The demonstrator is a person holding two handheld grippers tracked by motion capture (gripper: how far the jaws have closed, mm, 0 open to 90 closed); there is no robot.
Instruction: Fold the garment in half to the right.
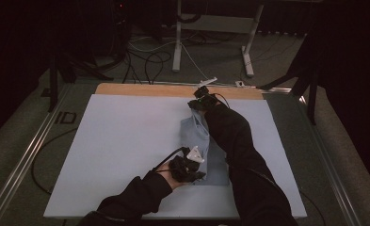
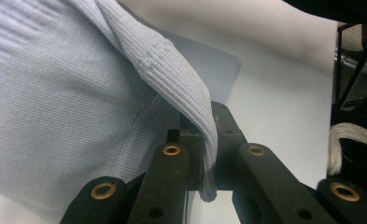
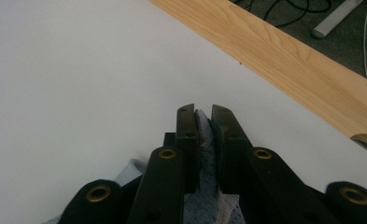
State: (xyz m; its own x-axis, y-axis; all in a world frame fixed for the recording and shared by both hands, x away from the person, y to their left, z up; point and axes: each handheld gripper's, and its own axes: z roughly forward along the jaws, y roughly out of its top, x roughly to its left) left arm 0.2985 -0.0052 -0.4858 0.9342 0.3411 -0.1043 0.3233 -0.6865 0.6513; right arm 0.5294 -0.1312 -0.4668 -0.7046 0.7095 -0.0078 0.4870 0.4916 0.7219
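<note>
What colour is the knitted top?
Pale blue, ribbed knitted top, best seen in the left gripper view.

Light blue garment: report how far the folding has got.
Done: the light blue garment already lies as a narrow folded strip on the white table cover. In hand: the left gripper pinches a ribbed edge, the right gripper the far end. Left: any further folds.

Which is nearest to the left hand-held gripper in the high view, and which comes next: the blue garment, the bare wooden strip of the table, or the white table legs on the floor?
From the left hand-held gripper:
1. Blue garment: clamped in its jaws, near edge.
2. Wooden strip: far edge of the table.
3. White table legs: on the floor beyond the table.
</note>
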